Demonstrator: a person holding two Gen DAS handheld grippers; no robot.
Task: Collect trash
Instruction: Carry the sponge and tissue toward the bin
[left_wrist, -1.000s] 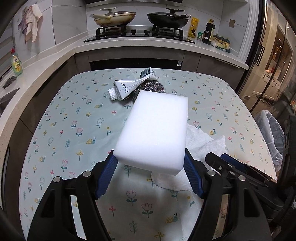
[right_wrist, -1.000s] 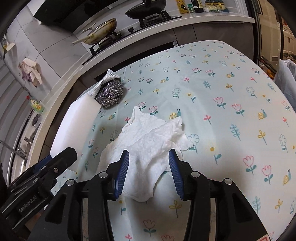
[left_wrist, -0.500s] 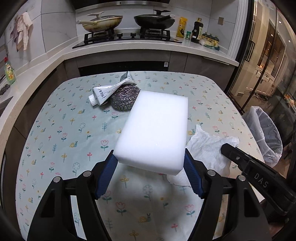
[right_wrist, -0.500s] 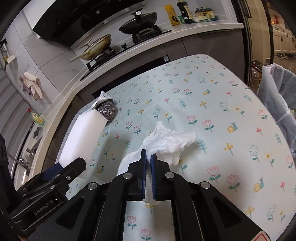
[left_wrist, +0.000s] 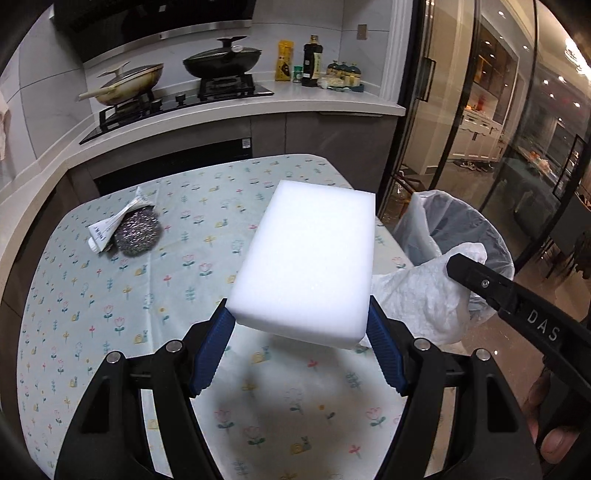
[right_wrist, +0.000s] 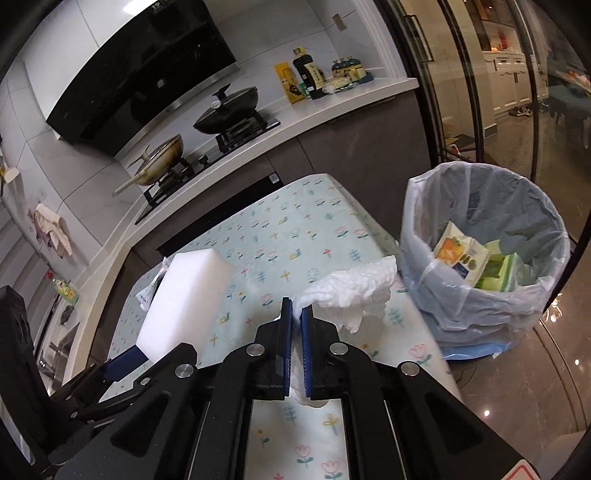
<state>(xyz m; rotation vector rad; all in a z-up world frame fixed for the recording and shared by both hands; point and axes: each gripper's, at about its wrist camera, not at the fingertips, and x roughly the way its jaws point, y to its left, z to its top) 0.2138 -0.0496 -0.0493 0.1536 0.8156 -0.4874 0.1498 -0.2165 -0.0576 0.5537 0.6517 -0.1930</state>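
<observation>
My left gripper (left_wrist: 299, 332) is shut on a white foam sponge block (left_wrist: 310, 258) and holds it above the floral table (left_wrist: 110, 302). My right gripper (right_wrist: 296, 314) is shut on a crumpled white paper towel (right_wrist: 351, 291) and holds it over the table's right edge. The towel also shows in the left wrist view (left_wrist: 417, 295). A trash bin lined with a pale plastic bag (right_wrist: 487, 295) stands on the floor right of the table, with packaging inside. A steel wool ball (left_wrist: 137, 236) and a squeezed tube (left_wrist: 110, 225) lie at the table's far left.
A kitchen counter with a stove and two pans (left_wrist: 177, 77) runs behind the table. Bottles (left_wrist: 314, 59) stand on its right end. Glass doors (left_wrist: 480, 110) are at the right. The bin also shows in the left wrist view (left_wrist: 454, 221).
My right gripper closed on the paper towel and lifted it off the table. Both grippers moved right toward the bin, each carrying its item.
</observation>
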